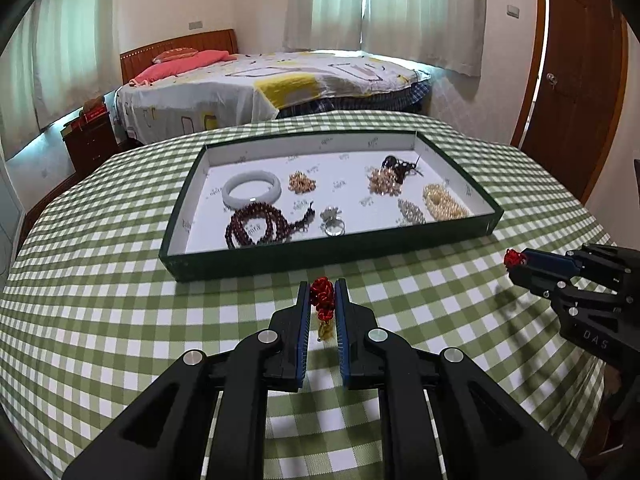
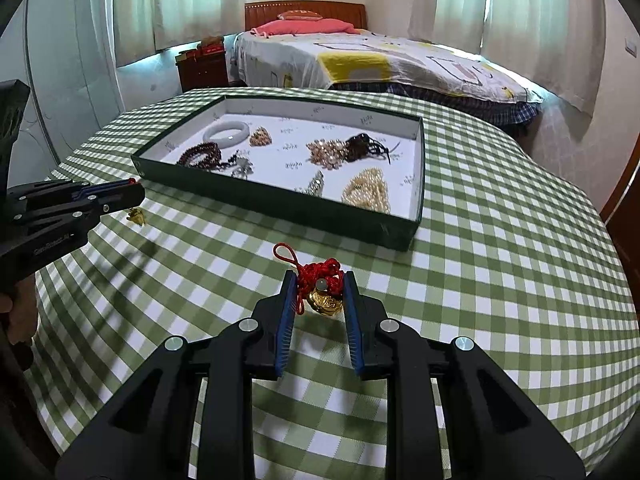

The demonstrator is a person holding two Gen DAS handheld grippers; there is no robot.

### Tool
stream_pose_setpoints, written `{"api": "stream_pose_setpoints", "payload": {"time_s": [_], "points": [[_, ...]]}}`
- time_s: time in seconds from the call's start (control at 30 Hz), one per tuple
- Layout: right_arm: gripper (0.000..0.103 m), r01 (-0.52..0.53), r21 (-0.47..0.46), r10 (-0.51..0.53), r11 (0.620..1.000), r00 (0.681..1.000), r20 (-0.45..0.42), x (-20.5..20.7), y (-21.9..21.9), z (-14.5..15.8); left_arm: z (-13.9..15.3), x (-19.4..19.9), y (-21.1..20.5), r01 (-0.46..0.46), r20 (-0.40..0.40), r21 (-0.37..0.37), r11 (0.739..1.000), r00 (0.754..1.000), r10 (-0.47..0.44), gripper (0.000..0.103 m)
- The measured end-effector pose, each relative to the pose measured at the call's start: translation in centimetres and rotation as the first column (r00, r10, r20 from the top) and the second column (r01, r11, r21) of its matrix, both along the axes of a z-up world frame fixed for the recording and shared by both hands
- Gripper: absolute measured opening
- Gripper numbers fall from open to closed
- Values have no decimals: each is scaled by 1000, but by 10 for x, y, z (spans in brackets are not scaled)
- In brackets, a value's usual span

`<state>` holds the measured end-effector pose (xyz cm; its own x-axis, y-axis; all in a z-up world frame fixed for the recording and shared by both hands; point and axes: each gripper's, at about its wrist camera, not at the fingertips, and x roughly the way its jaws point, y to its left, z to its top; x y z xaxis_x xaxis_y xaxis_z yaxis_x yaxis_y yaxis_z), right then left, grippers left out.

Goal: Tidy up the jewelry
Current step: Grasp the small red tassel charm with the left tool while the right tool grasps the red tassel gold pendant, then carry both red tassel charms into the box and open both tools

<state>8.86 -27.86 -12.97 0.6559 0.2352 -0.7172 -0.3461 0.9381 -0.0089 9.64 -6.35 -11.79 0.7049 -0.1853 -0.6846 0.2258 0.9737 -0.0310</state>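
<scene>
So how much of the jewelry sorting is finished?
Mostly done: the bangle, beads, ring and pearl pieces already lie in the tray. Each pair of tongs, left and right, holds a red-knotted gold charm. Both remain to be placed.

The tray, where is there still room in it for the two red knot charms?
Bare white floor in the tray: the middle strip between the small gold cluster and the pearl pile, and the far strip along the back wall. The right end and the left near corner by the dark bead strand are crowded.
</scene>
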Motion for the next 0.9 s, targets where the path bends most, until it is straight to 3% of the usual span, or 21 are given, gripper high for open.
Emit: {"api": "stream_pose_setpoints", "payload": {"time_s": [0.5, 0.9], "points": [[23, -12, 15, 12, 1000, 999, 52, 11, 19, 24, 30, 20, 7, -25, 66, -33, 999, 997, 27, 13], [23, 31, 30, -34, 999, 997, 73, 43, 25, 33, 44, 41, 17, -48, 99, -46, 998, 994, 52, 13]]}}
